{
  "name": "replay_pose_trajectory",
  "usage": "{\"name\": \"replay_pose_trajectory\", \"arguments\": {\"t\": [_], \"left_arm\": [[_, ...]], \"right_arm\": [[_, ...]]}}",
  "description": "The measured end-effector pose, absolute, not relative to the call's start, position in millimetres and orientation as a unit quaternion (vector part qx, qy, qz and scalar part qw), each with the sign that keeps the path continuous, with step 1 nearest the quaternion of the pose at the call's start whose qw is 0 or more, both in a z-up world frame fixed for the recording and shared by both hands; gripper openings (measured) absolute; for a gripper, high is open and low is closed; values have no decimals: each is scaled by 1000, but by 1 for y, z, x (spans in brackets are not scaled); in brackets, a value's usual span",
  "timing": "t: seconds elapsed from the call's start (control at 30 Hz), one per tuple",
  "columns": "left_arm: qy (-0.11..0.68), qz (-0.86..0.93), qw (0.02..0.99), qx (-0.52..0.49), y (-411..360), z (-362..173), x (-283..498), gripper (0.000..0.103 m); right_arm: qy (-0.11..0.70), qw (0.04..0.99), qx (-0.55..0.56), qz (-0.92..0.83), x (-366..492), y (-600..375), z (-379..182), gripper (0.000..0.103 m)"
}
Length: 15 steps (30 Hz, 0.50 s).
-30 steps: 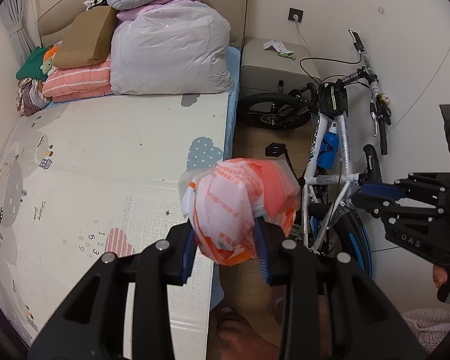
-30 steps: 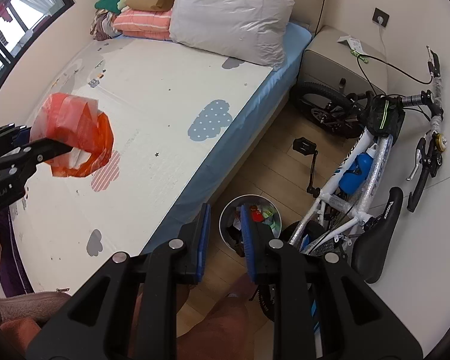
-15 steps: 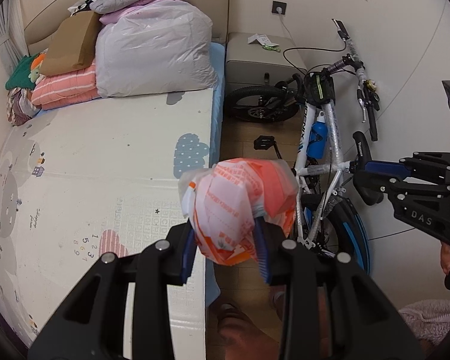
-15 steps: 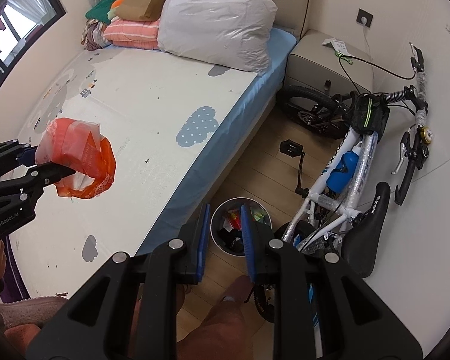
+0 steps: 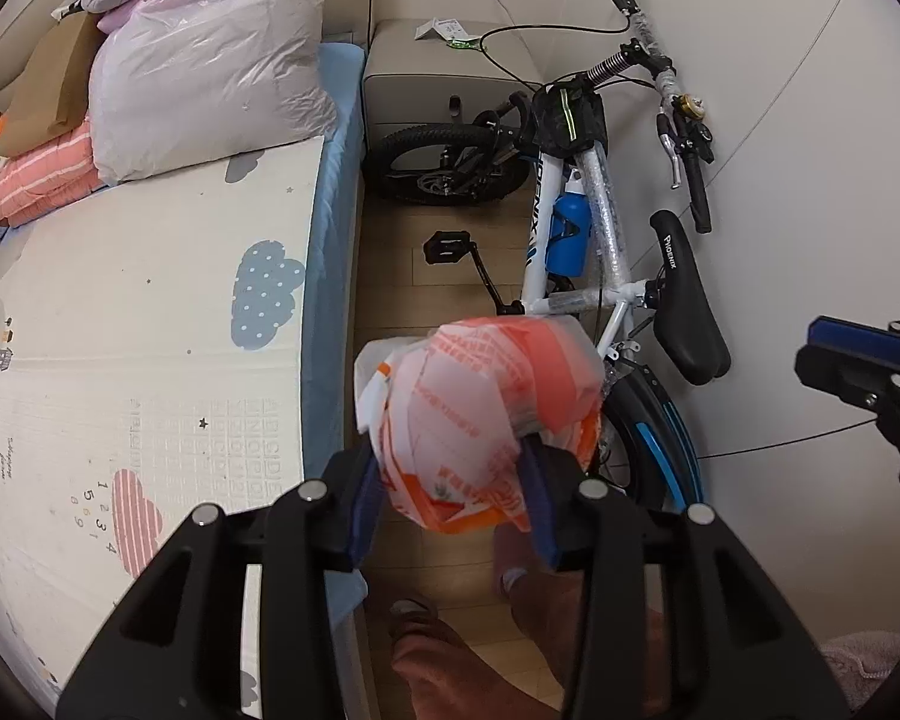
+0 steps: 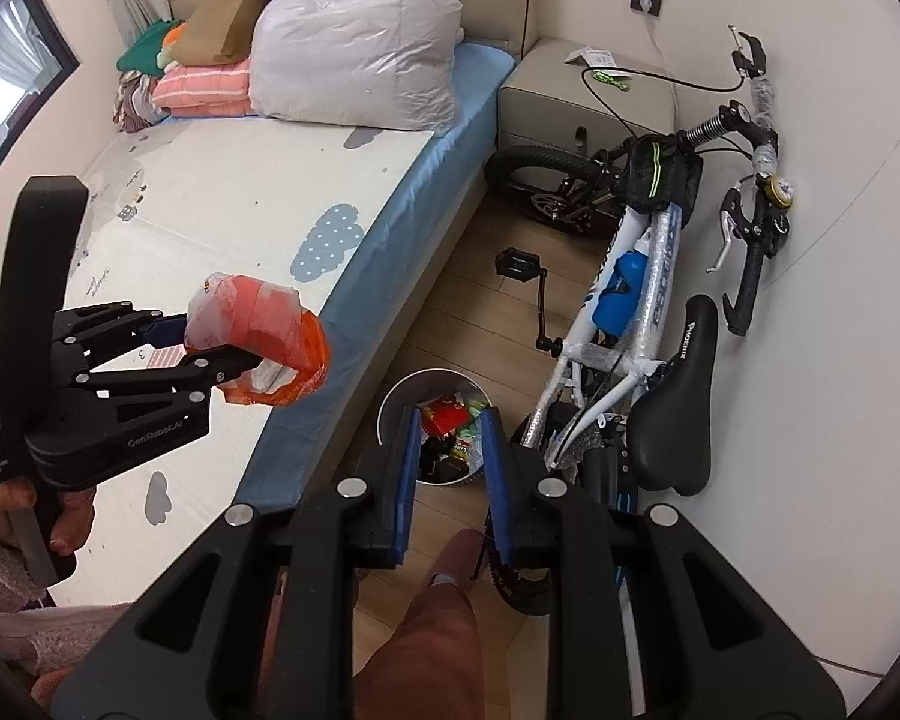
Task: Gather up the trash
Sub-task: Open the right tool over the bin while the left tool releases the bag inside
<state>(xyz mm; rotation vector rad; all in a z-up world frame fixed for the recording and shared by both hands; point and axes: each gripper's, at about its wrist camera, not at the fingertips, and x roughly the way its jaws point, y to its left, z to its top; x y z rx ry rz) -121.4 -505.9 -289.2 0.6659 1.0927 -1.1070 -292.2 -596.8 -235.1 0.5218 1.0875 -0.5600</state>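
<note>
A crumpled orange and white plastic bag (image 5: 480,414) sits between the blue pads of my left gripper (image 5: 450,462), whose jaws are opening while the pads still touch the bag. In the right wrist view the left gripper (image 6: 222,348) holds the bag (image 6: 258,348) over the bed's blue edge, left of and above a round grey trash bin (image 6: 390,408) with several wrappers in it. My right gripper (image 6: 452,420) hangs over the bin, its pads a narrow gap apart with nothing between them. It also shows at the right edge (image 5: 834,354) of the left wrist view. There the bag hides the bin.
A bed with a printed play mat (image 5: 150,312) fills the left side, with bagged bedding (image 5: 204,72) piled at its head. A white bicycle (image 6: 630,300) leans on the right wall, a grey nightstand (image 6: 558,90) behind it. The person's legs (image 6: 420,648) stand on the narrow wood floor.
Both grippers moved from over the bed toward the floor strip by the bicycle. The left one sank with the bag, now at the bed's edge, its jaws slightly wider.
</note>
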Motion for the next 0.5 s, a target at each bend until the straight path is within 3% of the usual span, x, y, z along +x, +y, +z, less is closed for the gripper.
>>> {"name": "replay_pose_trajectory", "arguments": {"t": [0.13,0.3,0.5], "left_arm": [[491,-482,662,297,-518,-302,-126,45],[491,-472,667,302,-525,-313,-129,64],[499,-459,670,302,-531,-320,-126,65]], "right_arm": [[507,782,247,-265,-307,-608,-239,20],[507,781,246,-268,-321,-616,-240,20],[506,783,245,-267,-326,-626,-240,20]]}}
